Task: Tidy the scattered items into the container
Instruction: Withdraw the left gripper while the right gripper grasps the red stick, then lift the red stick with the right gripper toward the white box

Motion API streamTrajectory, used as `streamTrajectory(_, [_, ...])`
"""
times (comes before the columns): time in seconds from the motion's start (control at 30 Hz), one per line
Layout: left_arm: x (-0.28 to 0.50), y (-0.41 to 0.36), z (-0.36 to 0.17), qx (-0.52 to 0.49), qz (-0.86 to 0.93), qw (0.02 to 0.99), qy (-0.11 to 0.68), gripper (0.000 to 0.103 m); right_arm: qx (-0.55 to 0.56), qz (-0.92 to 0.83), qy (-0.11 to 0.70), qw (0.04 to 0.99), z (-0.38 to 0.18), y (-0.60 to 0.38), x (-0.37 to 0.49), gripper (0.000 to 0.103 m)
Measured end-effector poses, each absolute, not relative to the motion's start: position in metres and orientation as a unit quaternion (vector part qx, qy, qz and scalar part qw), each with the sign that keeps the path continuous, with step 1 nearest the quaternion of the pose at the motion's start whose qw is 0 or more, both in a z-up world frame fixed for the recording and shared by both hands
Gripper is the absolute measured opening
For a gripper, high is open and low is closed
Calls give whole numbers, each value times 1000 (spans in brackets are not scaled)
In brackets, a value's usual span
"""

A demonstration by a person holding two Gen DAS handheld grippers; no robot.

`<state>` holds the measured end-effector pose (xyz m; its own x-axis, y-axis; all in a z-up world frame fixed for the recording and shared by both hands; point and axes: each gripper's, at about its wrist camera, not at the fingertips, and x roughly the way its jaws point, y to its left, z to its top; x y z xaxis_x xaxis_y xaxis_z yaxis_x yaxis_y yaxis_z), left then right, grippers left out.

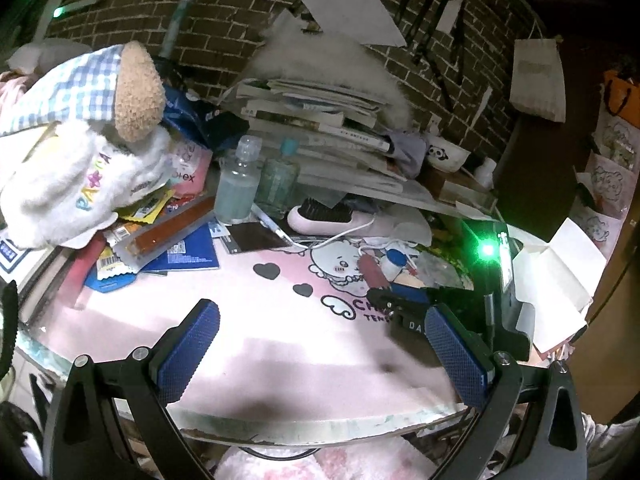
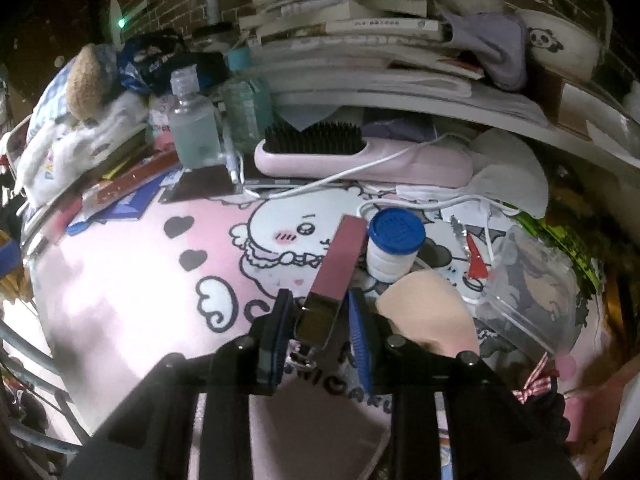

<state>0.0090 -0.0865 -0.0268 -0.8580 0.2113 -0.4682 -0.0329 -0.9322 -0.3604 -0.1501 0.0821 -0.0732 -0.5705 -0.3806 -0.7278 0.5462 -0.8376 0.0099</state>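
My right gripper (image 2: 320,312) is shut on a pink lipstick tube (image 2: 340,256) with a silver end, held over the pink cartoon desk mat (image 2: 140,280). The tube and the right gripper also show in the left wrist view (image 1: 374,272). A small white jar with a blue lid (image 2: 394,242) stands just right of the tube. A beige puff (image 2: 428,308) lies beside the gripper. My left gripper (image 1: 320,344) is open and empty above the mat's front part (image 1: 280,344). I cannot tell which item is the container.
A pink hairbrush (image 2: 360,156) with a white cable, two clear bottles (image 2: 196,128), a plush toy (image 1: 80,152) and stacked books (image 1: 320,120) crowd the back. A clear plastic case (image 2: 532,292) and a white mask (image 2: 512,180) lie at the right. An open white box (image 1: 556,280) sits far right.
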Motion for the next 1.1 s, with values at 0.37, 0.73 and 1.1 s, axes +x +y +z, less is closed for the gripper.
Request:
streamTrajectory(0.37, [9,-85,-31,-266,946,67,-173,103,387,-856,111,322,-72,83,-125,15])
streamTrajectory(0.73, [4,-89,-40,-279,941,60,-182,103,354,-862,97,351,-47,103,-89,15])
streamTrajectory(1.1, [-3,-74,-38,-284,940,79,-172,103,301,-887,85,339,41,179,-65,15])
